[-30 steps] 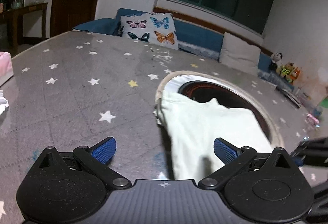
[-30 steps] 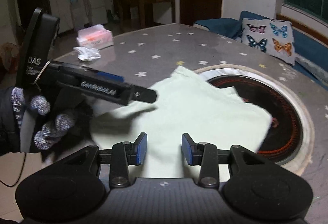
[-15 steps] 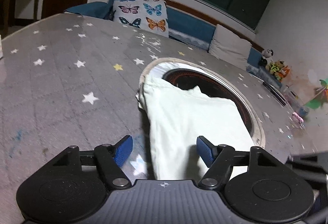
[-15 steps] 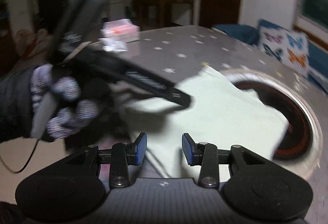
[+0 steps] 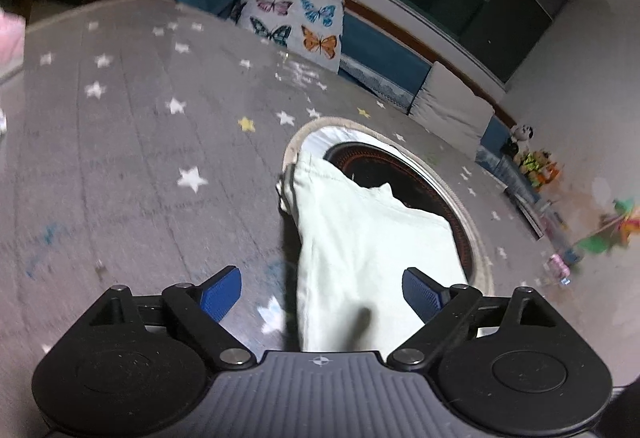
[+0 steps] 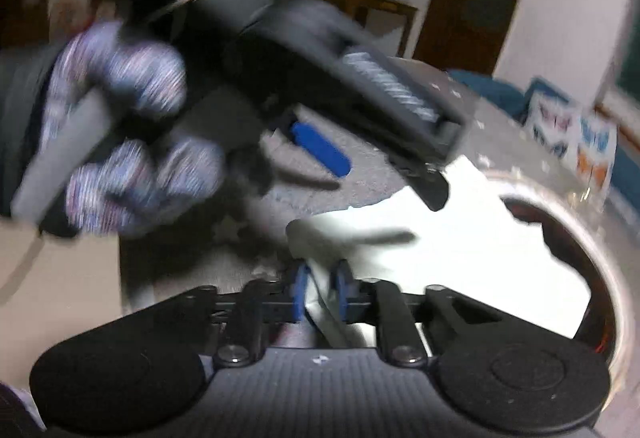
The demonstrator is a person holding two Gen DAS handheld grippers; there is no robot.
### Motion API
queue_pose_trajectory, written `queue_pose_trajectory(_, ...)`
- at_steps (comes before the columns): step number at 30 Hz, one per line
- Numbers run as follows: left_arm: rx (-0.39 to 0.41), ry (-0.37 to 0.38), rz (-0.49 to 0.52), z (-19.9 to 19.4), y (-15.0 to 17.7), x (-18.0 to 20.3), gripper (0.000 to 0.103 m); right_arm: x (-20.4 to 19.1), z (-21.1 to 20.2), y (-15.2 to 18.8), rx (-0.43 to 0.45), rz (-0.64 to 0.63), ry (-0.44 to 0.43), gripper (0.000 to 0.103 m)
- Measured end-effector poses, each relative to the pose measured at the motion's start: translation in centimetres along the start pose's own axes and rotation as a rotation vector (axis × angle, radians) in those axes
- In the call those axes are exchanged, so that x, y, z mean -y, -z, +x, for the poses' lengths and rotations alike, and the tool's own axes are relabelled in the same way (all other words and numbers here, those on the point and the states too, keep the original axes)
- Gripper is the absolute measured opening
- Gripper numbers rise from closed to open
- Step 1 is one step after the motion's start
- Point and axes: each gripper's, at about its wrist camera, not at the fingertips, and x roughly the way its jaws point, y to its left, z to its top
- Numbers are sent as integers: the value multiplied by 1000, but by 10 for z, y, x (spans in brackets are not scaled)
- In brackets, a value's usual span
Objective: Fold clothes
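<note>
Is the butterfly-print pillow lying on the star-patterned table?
No: in the left wrist view the butterfly pillow leans on the blue sofa behind the table.

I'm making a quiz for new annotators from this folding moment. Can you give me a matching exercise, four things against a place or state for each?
Things:
1. left claw
2. right claw
3. pale garment
4. butterfly cushion

States or places:
A. on the blue sofa behind the table
B. pinched shut on a fold of cloth
C. lying partly over the round opening in the table
D. jaws wide and opening, cloth between them but not pressed

Pairs: 1-D, 2-B, 3-C, 4-A
</note>
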Motion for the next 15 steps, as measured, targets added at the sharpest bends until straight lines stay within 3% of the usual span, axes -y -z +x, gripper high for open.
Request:
queue_pose_trajectory(9, -79, 147, -200, 14, -4, 0, 88, 45, -48, -9, 119, 226, -44, 4)
queue_pose_trajectory(14, -135, 184, -287, 31, 1, -2, 75, 53, -62, -8, 146, 259, -41, 2)
queue_pose_trajectory(15, -135, 177, -296, 32, 2, -4, 69, 54, -61, -7, 145, 260, -41, 2)
